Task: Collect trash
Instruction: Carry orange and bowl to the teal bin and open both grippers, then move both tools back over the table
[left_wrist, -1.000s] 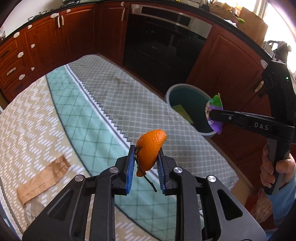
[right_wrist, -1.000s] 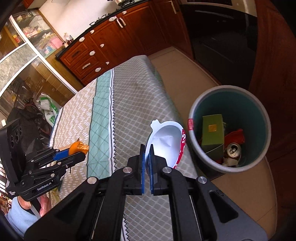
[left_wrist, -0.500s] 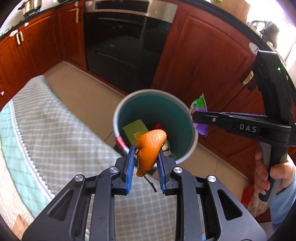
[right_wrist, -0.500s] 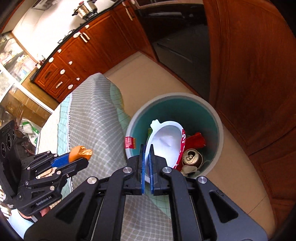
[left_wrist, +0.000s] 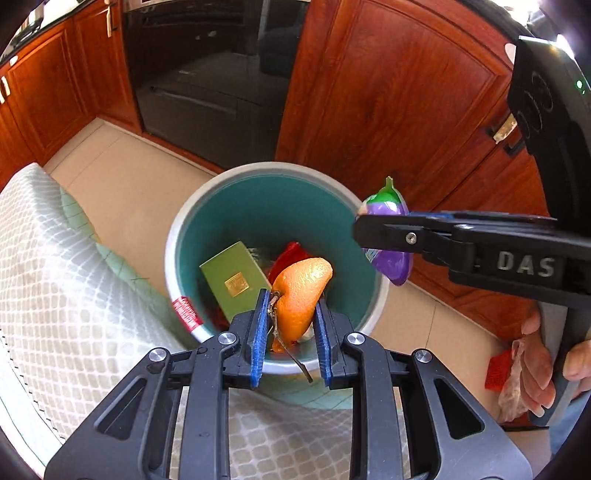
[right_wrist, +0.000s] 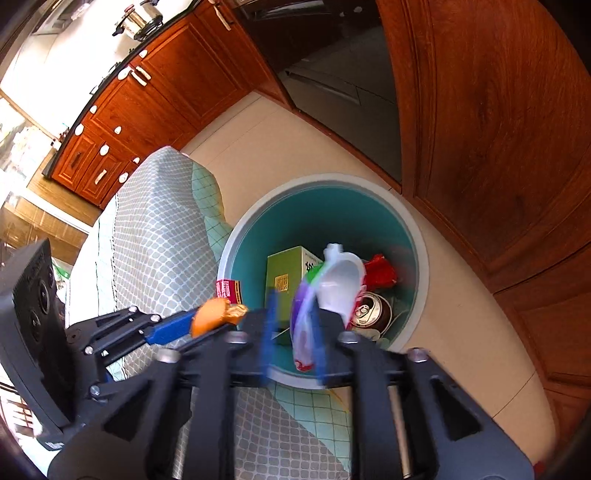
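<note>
Now right tongs (right_wrist: 293, 343) have opened, seemingly releasing wrapper (right_wrist: 325, 291).

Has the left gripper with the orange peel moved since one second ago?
Yes. The left gripper went off the tablecloth; its orange peel now hangs over the bin.

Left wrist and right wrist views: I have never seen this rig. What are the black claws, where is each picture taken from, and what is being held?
There is no robot. A person holds a two-finger gripper in each hand, and each has a camera that looks along its fingers.

The left wrist view shows the left gripper clamped on an orange peel above a teal bin, beside a cloth-covered table.

In the right wrist view, the right gripper has just been opening. White-and-purple plastic packaging is loose between its jaws, over the bin.

A green box and a can already lie inside.
</note>
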